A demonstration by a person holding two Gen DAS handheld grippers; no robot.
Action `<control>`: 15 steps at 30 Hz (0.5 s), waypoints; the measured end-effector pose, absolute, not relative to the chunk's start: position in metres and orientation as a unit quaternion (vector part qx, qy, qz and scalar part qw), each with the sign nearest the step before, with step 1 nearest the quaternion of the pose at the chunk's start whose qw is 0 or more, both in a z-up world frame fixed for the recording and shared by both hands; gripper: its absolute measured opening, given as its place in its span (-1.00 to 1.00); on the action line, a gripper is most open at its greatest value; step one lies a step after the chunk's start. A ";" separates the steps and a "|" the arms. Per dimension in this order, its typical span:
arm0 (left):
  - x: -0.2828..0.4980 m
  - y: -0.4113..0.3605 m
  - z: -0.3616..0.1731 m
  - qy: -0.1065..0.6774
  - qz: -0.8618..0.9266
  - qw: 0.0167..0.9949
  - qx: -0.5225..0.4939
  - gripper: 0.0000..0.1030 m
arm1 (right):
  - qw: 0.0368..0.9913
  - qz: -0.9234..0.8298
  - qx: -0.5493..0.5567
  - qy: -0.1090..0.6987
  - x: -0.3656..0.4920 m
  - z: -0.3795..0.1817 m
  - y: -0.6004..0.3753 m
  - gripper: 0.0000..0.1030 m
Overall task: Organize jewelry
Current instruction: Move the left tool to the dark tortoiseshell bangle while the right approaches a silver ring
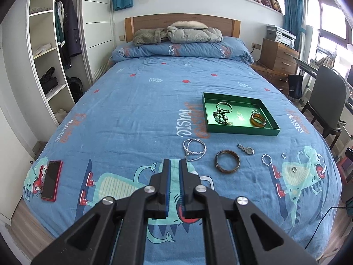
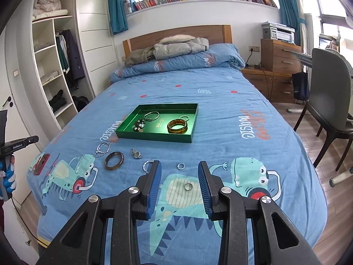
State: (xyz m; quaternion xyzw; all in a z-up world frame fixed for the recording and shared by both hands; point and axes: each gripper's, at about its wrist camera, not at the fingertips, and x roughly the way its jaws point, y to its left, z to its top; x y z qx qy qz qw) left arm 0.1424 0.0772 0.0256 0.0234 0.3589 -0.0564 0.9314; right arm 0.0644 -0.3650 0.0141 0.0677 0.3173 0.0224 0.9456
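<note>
A green tray (image 1: 242, 130) (image 2: 154, 137) lies on the blue bedspread and holds a silver bangle (image 2: 151, 116), a dark bead bracelet (image 2: 138, 126), an amber bangle (image 2: 177, 126) and a small ring. In front of it lie a pearl necklace (image 1: 194, 149), a brown bangle (image 1: 227, 161), a small watch (image 1: 246, 149), a twisted silver ring (image 1: 267, 159) and two small rings (image 2: 181, 166) (image 2: 188, 186). My left gripper (image 1: 175, 162) is nearly shut and empty, just short of the necklace. My right gripper (image 2: 179, 165) is open and empty above the two small rings.
A red phone (image 1: 51, 180) lies at the bed's left edge. Folded coats (image 1: 176, 33) rest on the pillow at the head. A chair (image 2: 328, 101) and wooden drawers with a printer stand right of the bed; a wardrobe stands on the left.
</note>
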 end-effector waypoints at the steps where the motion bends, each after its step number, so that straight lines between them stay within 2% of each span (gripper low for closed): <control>1: 0.140 0.077 0.024 0.359 -0.057 0.932 0.021 -0.87 | 0.946 0.021 0.068 0.317 0.059 0.013 -0.367 -0.33; 11: 0.153 0.046 -0.031 0.403 -0.083 0.911 -0.001 -0.86 | 0.932 0.014 0.086 0.352 0.067 -0.033 -0.372 -0.33; 12: 0.156 0.040 -0.037 0.408 -0.089 0.909 -0.001 -0.77 | 0.930 0.014 0.085 0.356 0.070 -0.038 -0.371 -0.33; 13: 0.158 0.035 -0.043 0.412 -0.096 0.906 -0.004 -0.52 | 0.929 0.016 0.085 0.361 0.072 -0.043 -0.371 -0.33; 15: 0.164 0.026 -0.053 0.416 -0.105 0.903 -0.005 -0.30 | 0.926 0.021 0.086 0.368 0.079 -0.053 -0.368 -0.33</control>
